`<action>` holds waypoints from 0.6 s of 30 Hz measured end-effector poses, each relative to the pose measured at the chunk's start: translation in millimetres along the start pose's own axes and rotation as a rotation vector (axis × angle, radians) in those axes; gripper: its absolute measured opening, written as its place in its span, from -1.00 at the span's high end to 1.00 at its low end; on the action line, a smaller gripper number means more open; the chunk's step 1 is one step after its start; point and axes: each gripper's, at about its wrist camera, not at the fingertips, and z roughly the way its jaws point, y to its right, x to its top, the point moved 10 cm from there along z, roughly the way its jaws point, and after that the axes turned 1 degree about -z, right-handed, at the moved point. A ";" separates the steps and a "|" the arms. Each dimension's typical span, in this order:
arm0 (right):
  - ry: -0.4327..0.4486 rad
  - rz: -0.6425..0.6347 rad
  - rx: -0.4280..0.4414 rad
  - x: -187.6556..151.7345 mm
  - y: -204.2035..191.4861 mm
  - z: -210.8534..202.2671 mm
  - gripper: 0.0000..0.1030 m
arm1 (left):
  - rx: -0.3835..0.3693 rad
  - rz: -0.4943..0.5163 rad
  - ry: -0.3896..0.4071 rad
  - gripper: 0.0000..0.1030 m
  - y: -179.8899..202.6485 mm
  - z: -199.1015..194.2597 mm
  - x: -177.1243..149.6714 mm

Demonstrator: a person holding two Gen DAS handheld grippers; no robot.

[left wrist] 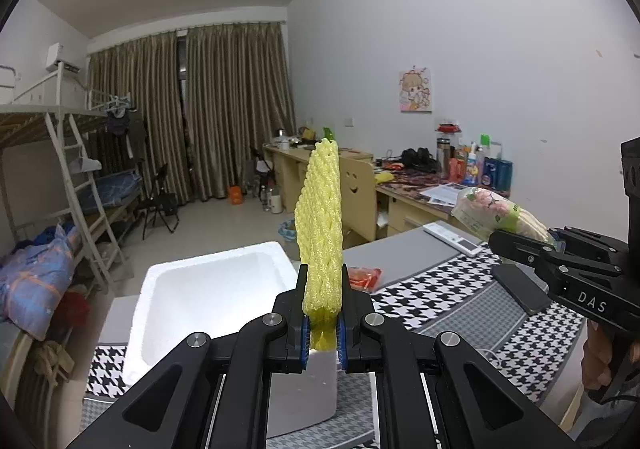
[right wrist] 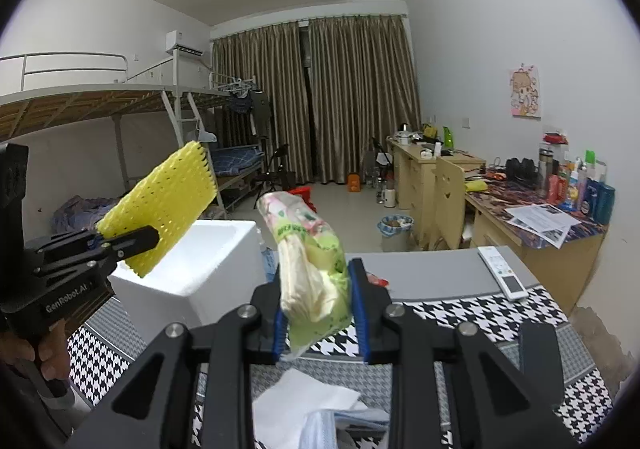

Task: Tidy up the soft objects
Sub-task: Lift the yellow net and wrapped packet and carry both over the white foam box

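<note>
On my far left I see the white foam box (left wrist: 208, 289) sitting open on the houndstooth tablecloth (left wrist: 460, 289), its hollow bare. My left gripper (left wrist: 323, 333) is clamped on the lower end of a yellow foam fruit net (left wrist: 320, 225), which stands upright from the jaws, above the box's near right corner; from the right wrist view that same net (right wrist: 160, 205) tilts up over the box's (right wrist: 208, 261) left rim. Just beyond the left claw lies an orange-red packet (left wrist: 365, 277) on the table. Further right, my right gripper (right wrist: 318, 313) is closed on a soft green and floral plastic pack (right wrist: 312, 261), held up off the cloth, to the right of the box. A white remote control (right wrist: 502, 271) rests on the grey mat (right wrist: 432, 273) at the right.
</note>
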 end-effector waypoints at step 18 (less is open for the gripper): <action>-0.006 -0.039 0.069 18.8 -28.1 21.2 0.39 | 0.070 -0.032 0.028 0.80 -31.6 8.0 14.5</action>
